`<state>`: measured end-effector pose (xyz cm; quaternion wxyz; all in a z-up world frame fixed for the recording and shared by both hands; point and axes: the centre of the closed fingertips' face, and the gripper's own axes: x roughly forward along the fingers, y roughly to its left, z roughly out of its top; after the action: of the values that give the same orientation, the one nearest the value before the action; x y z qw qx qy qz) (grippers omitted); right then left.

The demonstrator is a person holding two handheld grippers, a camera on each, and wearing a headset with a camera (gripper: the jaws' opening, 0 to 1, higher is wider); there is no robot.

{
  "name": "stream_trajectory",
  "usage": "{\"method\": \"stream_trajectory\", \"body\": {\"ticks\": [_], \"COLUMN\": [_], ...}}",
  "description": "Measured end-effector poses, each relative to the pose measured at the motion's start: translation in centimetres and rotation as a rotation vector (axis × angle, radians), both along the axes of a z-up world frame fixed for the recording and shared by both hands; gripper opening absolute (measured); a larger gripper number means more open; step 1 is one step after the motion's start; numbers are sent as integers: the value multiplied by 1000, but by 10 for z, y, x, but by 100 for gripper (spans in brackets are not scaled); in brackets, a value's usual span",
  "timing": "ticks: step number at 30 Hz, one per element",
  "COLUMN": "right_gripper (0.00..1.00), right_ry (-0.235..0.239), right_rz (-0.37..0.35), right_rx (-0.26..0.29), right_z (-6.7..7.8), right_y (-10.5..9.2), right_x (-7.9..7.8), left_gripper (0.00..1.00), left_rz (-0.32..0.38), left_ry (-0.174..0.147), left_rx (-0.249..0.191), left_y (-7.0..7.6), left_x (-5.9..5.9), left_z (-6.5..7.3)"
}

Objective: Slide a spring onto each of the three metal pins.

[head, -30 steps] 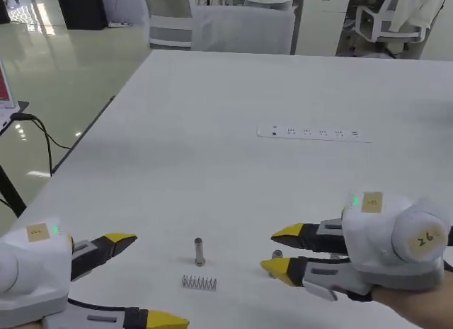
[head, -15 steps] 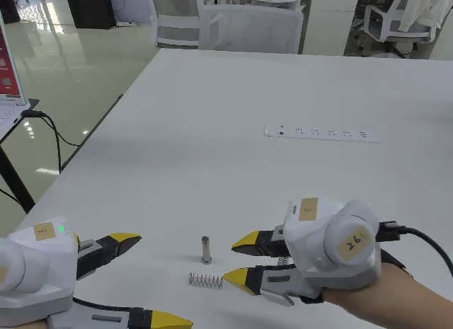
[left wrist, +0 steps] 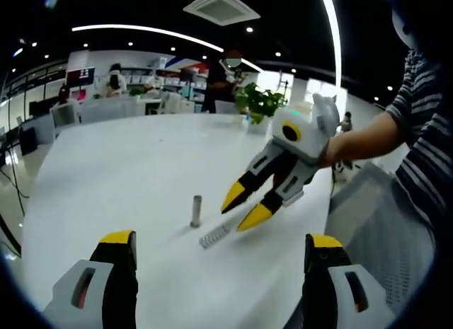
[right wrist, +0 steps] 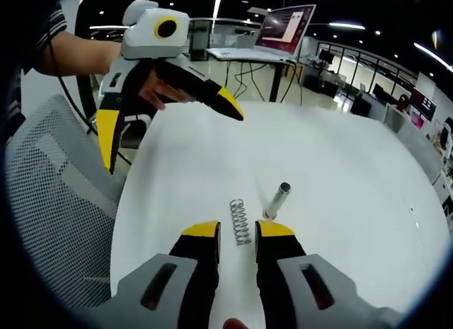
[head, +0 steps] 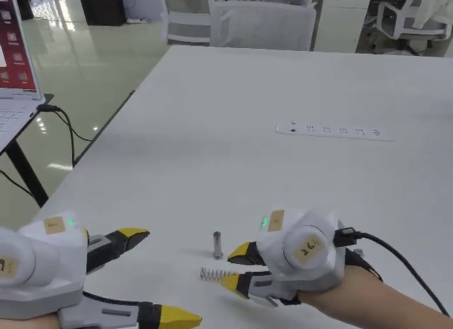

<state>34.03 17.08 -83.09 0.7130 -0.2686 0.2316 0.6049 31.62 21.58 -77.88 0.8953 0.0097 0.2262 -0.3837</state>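
Observation:
A short metal pin (head: pixel 217 245) stands upright on the white table (head: pixel 233 131), with a small spring (head: pixel 209 274) lying just in front of it. My right gripper (head: pixel 233 266) reaches in from the right, its yellow-tipped jaws a narrow gap apart. In the right gripper view the spring (right wrist: pixel 239 221) lies with its near end between the tips of the right gripper (right wrist: pixel 237 231), untouched, and the pin (right wrist: pixel 277 199) stands just beyond. My left gripper (head: pixel 157 276) hovers wide open to the left. From the left gripper view I see the pin (left wrist: pixel 196 210), the spring (left wrist: pixel 214 234) and the right gripper (left wrist: pixel 243 209).
A white power strip (head: pixel 333 131) lies farther back on the table. The table's left edge runs close by, with a laptop (head: pixel 13 67) and a cable (head: pixel 64 127) beyond it. Office chairs (head: pixel 241 23) stand at the far end. The left gripper (right wrist: pixel 170 134) shows in the right gripper view.
My right gripper has moved left along the table to the spring and its jaws have narrowed around the spring's end. The left gripper has stayed put; the head camera has shifted.

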Motion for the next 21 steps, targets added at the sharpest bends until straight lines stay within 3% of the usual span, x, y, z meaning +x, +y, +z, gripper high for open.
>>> {"method": "stream_trajectory", "body": {"ticks": [9,16,17,21], "right_gripper": [15,12,11,8], "right_ry": [34,57,57,88], "right_rz": [-21,-41,-34,-53], "right_rx": [-15,-56,-30,-32], "right_z": [-17,-33,-30,-31], "right_y": [6,2,5,4], "right_x": [6,5,5,4], "left_gripper": [95,96,96,95], "left_rz": [14,13,13,10], "left_ry": [8,16,17,22], "left_rx": [-3,-9,-8,-5], "left_y": [3,4,4,4], "left_x": [-3,-4,-4,-4], "left_z": [-2,-3,-4,-6]}}
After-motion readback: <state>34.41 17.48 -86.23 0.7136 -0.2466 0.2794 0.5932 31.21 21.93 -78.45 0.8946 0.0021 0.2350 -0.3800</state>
